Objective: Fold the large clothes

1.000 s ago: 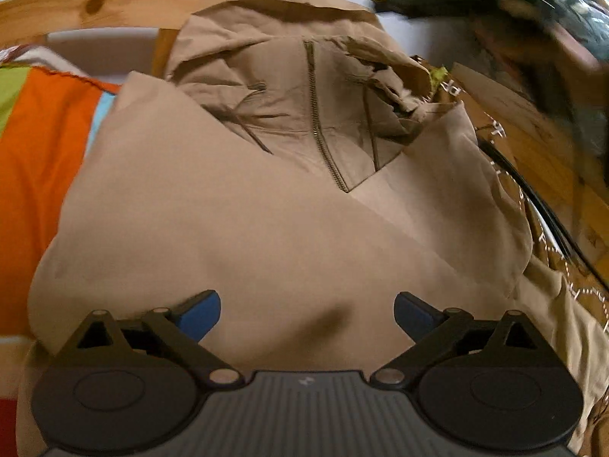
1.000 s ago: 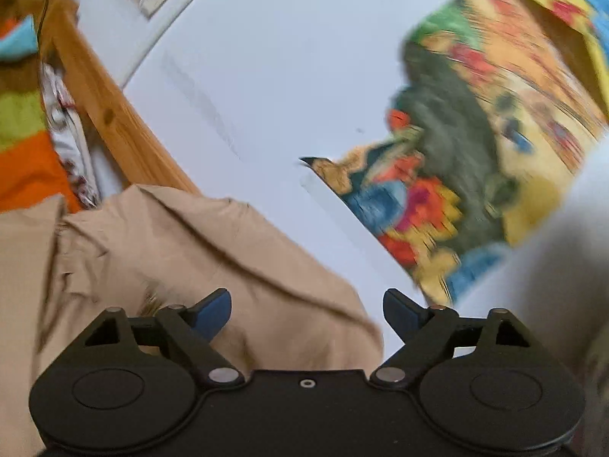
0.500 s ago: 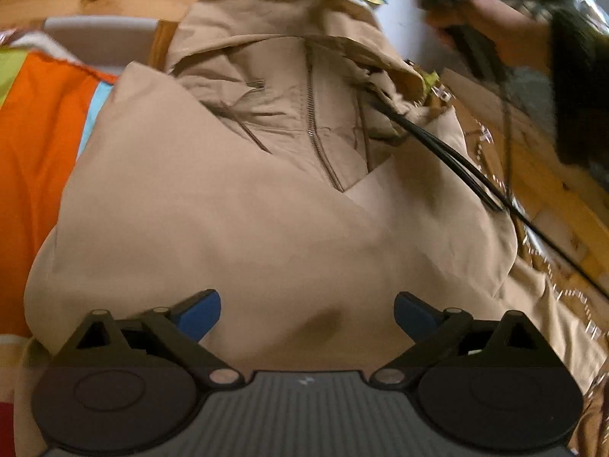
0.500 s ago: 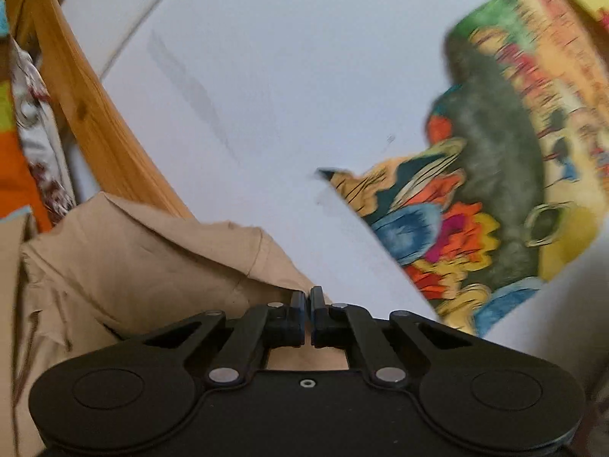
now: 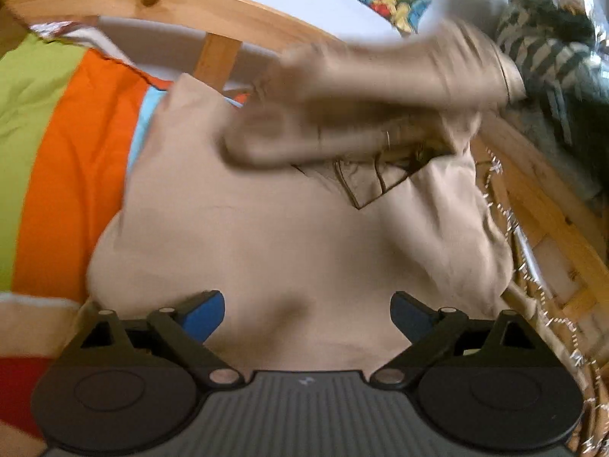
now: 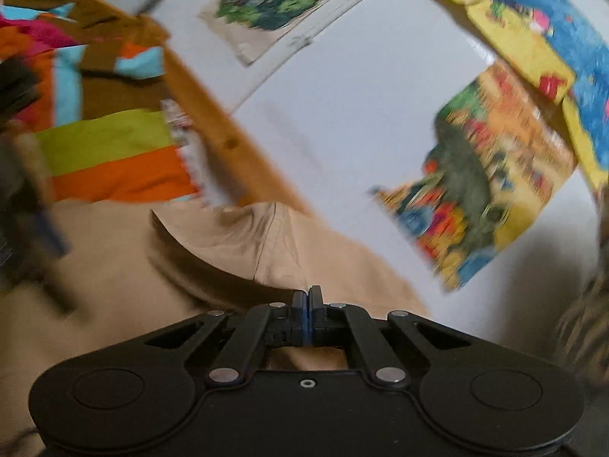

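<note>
Item: tan hooded jacket (image 5: 266, 236).
Pose: body spread flat across centre frame, sides folded inward, zip (image 5: 348, 190) exposed at upper centre.
Hood (image 5: 380, 87): raised above the body, motion-blurred, upper right.
Right wrist view: tan fabric fills lower left.

White wall (image 6: 342, 122) with colourful posters (image 6: 491, 198), pine bed rail (image 5: 213, 3) below it, striped green-and-orange bedspread (image 5: 57, 144), soft daylight
</note>
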The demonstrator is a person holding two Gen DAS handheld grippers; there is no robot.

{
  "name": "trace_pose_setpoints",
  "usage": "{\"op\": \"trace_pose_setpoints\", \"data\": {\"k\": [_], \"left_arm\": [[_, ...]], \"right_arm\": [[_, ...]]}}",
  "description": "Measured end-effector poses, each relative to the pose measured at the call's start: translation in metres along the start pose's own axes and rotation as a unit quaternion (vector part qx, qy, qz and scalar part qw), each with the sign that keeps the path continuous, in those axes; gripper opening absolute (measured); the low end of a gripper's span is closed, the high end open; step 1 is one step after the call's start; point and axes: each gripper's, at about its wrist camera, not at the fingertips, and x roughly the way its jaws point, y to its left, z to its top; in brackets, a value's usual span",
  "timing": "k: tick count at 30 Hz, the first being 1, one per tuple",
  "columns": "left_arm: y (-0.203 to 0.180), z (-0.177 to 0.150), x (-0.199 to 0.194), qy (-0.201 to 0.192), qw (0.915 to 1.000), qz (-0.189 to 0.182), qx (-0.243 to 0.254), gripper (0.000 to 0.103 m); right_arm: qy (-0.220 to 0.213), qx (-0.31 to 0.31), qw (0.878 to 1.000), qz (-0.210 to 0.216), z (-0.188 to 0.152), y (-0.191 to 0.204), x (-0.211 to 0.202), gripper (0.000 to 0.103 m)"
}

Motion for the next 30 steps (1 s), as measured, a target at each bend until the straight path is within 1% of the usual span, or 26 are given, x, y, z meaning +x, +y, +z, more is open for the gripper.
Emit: {"op": "trace_pose_setpoints", "data": {"k": [3,5,6,8,10,11,12,13,14,15,17,18,19,20,21,22,23,24,25,26,27,28,29,30], "left_arm": [[0.013,-0.004,-0.018,-0.013,0.9995,-0.010,-0.026,0.097],[0.022,-0.005,-0.028,-0.021,0.9986,-0.013,-0.046,0.097],[0.026,-0.006,-0.033,-0.026,0.9981,-0.012,-0.055,0.097],[0.032,-0.006,-0.039,-0.032,0.9975,-0.004,-0.062,0.097],[0.034,-0.006,-0.042,-0.037,0.9974,0.008,-0.061,0.096],[0.033,-0.005,-0.043,-0.039,0.9974,0.015,-0.060,0.094],[0.034,-0.002,-0.042,-0.039,0.9973,0.023,-0.058,0.093],[0.034,0.000,-0.039,-0.038,0.9972,0.031,-0.058,0.089],[0.034,0.003,-0.036,-0.036,0.9971,0.033,-0.058,0.086],[0.035,0.005,-0.033,-0.034,0.9971,0.033,-0.060,0.085],[0.034,0.011,-0.024,-0.035,0.9969,0.032,-0.063,0.078],[0.032,0.014,-0.018,-0.036,0.9970,0.032,-0.060,0.076],[0.029,0.018,-0.013,-0.038,0.9971,0.035,-0.056,0.072],[0.026,0.022,-0.008,-0.039,0.9972,0.040,-0.050,0.066],[0.023,0.025,-0.002,-0.039,0.9972,0.045,-0.045,0.063],[0.020,0.030,0.003,-0.038,0.9971,0.052,-0.040,0.058],[0.017,0.033,0.009,-0.036,0.9970,0.057,-0.038,0.053],[0.016,0.038,0.015,-0.033,0.9969,0.061,-0.038,0.051],[0.016,0.040,0.020,-0.029,0.9969,0.061,-0.040,0.044],[0.015,0.042,0.024,-0.025,0.9969,0.060,-0.044,0.035],[0.015,0.044,0.029,-0.018,0.9973,0.054,-0.047,0.029],[0.013,0.046,0.034,-0.014,0.9975,0.052,-0.045,0.007],[0.011,0.046,0.036,-0.015,0.9974,0.058,-0.039,0.000],[0.009,0.047,0.035,-0.025,0.9967,0.071,-0.031,0.000]], "right_arm": [[0.041,0.036,0.998,0.033,-0.029,0.032,-0.017,0.000],[0.083,0.065,0.992,0.063,-0.052,0.052,-0.020,0.001],[0.102,0.083,0.988,0.079,-0.062,0.058,-0.020,0.006],[0.139,0.133,0.975,0.110,-0.081,0.065,-0.025,0.010],[0.150,0.183,0.963,0.129,-0.094,0.063,-0.036,0.013],[0.148,0.205,0.958,0.136,-0.098,0.059,-0.043,0.021],[0.146,0.223,0.954,0.137,-0.102,0.053,-0.048,0.031],[0.141,0.237,0.952,0.131,-0.104,0.045,-0.052,0.034],[0.134,0.249,0.952,0.121,-0.104,0.036,-0.053,0.035],[0.131,0.262,0.950,0.107,-0.105,0.026,-0.053,0.036],[0.129,0.300,0.942,0.073,-0.107,0.001,-0.042,0.038],[0.128,0.325,0.935,0.055,-0.108,-0.010,-0.036,0.038],[0.125,0.352,0.927,0.038,-0.110,-0.022,-0.028,0.038],[0.122,0.375,0.919,0.022,-0.114,-0.030,-0.021,0.038],[0.119,0.397,0.910,0.006,-0.118,-0.040,-0.012,0.038],[0.120,0.424,0.898,-0.006,-0.124,-0.049,-0.001,0.038],[0.121,0.452,0.884,-0.009,-0.131,-0.058,0.011,0.038],[0.121,0.474,0.872,-0.007,-0.140,-0.066,0.021,0.038],[0.120,0.493,0.862,-0.004,-0.143,-0.072,0.031,0.038],[0.118,0.501,0.857,0.000,-0.145,-0.076,0.039,0.032],[0.116,0.502,0.857,0.002,-0.144,-0.078,0.044,0.019],[0.116,0.492,0.863,0.001,-0.140,-0.077,0.049,0.013],[0.115,0.481,0.869,0.000,-0.136,-0.075,0.052,0.010],[0.112,0.468,0.876,-0.002,-0.132,-0.072,0.053,0.006]]}}
